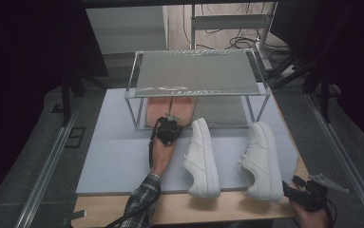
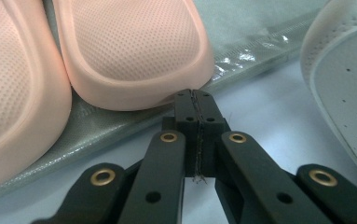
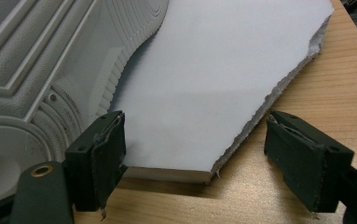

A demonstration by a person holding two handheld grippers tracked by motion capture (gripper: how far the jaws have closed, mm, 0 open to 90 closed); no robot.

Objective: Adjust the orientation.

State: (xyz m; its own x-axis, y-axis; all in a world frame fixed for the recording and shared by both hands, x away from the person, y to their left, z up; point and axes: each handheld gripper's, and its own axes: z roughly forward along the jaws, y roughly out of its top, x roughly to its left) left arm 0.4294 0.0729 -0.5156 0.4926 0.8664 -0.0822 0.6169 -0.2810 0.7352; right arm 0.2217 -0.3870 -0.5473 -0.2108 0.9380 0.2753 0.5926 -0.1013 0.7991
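Two pink slippers (image 1: 170, 108) lie side by side on the bottom level of a clear acrylic rack (image 1: 196, 71). My left gripper (image 1: 171, 117) is at their near edge. In the left gripper view its jaws are pressed together with nothing between them, the tips (image 2: 195, 94) right at the rim of the right-hand slipper (image 2: 129, 51). Two white sneakers (image 1: 202, 156) (image 1: 263, 161) stand on a pale foam board (image 1: 118, 156). My right gripper (image 1: 290, 188) is open behind the right sneaker's heel (image 3: 31, 79), its jaws straddling the board's corner (image 3: 199, 154).
The foam board (image 3: 223, 70) rests on a wooden table (image 3: 325, 88), with bare wood along the front edge (image 1: 208, 209). The rack's top shelf (image 1: 196, 71) holds nothing. Metal rails (image 1: 46, 166) run along both sides, and cables lie on the floor beyond the rack (image 1: 246, 42).
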